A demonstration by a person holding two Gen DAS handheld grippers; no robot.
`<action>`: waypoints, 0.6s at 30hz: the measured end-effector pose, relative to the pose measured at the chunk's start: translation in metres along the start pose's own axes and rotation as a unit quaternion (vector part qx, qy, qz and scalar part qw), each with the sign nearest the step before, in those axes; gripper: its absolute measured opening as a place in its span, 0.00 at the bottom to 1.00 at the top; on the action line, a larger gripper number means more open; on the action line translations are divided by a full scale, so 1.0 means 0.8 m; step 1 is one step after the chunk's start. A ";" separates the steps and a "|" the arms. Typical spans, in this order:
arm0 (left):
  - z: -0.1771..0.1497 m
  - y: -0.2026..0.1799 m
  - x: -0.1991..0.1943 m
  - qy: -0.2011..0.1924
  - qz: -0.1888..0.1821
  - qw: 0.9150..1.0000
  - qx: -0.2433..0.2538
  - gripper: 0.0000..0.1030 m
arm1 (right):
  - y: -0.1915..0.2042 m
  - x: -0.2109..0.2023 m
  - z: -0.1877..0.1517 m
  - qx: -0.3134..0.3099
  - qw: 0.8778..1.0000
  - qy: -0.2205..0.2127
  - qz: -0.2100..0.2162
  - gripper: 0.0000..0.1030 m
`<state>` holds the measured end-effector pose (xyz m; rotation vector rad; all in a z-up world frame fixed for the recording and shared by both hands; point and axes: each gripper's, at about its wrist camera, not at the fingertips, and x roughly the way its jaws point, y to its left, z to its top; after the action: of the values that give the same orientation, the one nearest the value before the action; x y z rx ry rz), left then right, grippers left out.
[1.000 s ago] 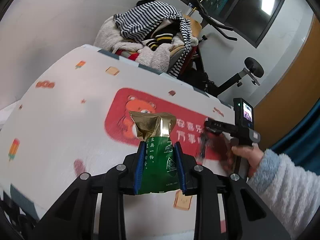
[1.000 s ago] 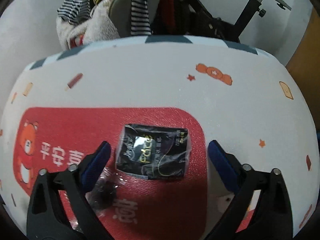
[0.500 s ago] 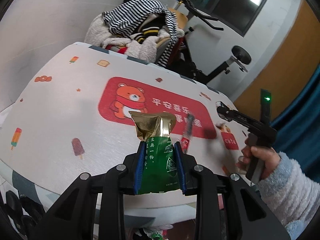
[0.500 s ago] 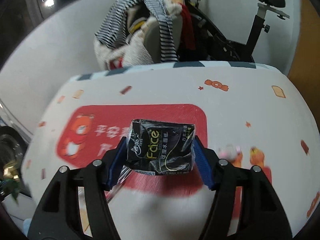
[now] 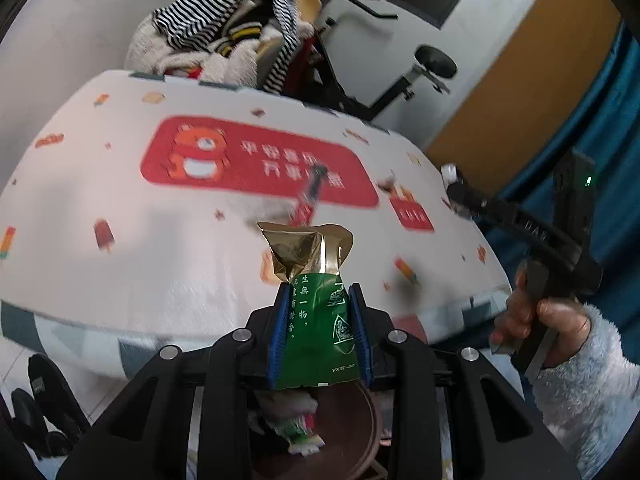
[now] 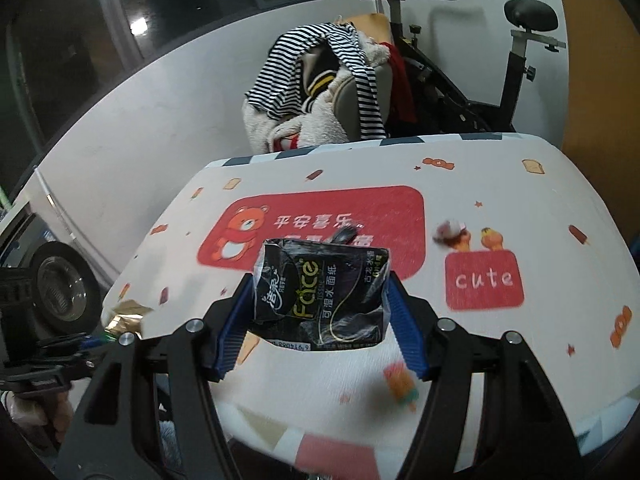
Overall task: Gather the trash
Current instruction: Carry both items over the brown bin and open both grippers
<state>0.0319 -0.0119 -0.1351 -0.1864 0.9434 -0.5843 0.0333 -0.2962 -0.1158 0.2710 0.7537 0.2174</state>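
My left gripper [image 5: 318, 320] is shut on a green and gold snack bag [image 5: 316, 280], held upright past the table's front edge. Right below it stands a brown bin [image 5: 356, 436] with wrappers inside. My right gripper [image 6: 320, 300] is shut on a black tissue pack [image 6: 320, 292], lifted above the white patterned tablecloth [image 6: 500, 200]. A slim dark wrapper [image 5: 312, 192] still lies on the cloth's red panel, and its tip [image 6: 344, 236] peeks out behind the pack. A small crumpled scrap [image 6: 450, 230] lies to the right of the panel.
A chair piled with striped and fleecy clothes [image 6: 320, 92] stands behind the table, beside an exercise bike [image 6: 516, 60]. A washing machine [image 6: 52, 288] is at the left. Shoes [image 5: 44, 392] lie on the floor. A hand in a fleecy sleeve [image 5: 580, 360] holds the right gripper.
The right gripper closed on the black tissue pack and lifted it back off the table. The left gripper drew back with the green bag until the brown bin appeared beneath it.
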 end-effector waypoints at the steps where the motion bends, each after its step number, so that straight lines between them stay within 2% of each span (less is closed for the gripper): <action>1: -0.011 -0.005 0.000 0.008 -0.004 1.000 0.002 0.28 | 0.004 -0.011 -0.007 -0.003 1.000 0.000 0.000 0.63; 12: -0.075 -0.025 0.005 0.054 -0.019 0.998 0.007 0.28 | 0.019 -0.062 -0.042 0.011 1.000 -0.008 0.016 0.63; 18: -0.101 -0.032 0.016 0.082 -0.027 0.996 0.001 0.28 | 0.026 -0.065 -0.063 0.016 1.000 -0.001 0.016 0.63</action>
<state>-0.0376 -0.0320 -0.1813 -0.1642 1.1001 -0.6569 -0.0407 -0.2831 -0.1109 0.3133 0.7521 0.2362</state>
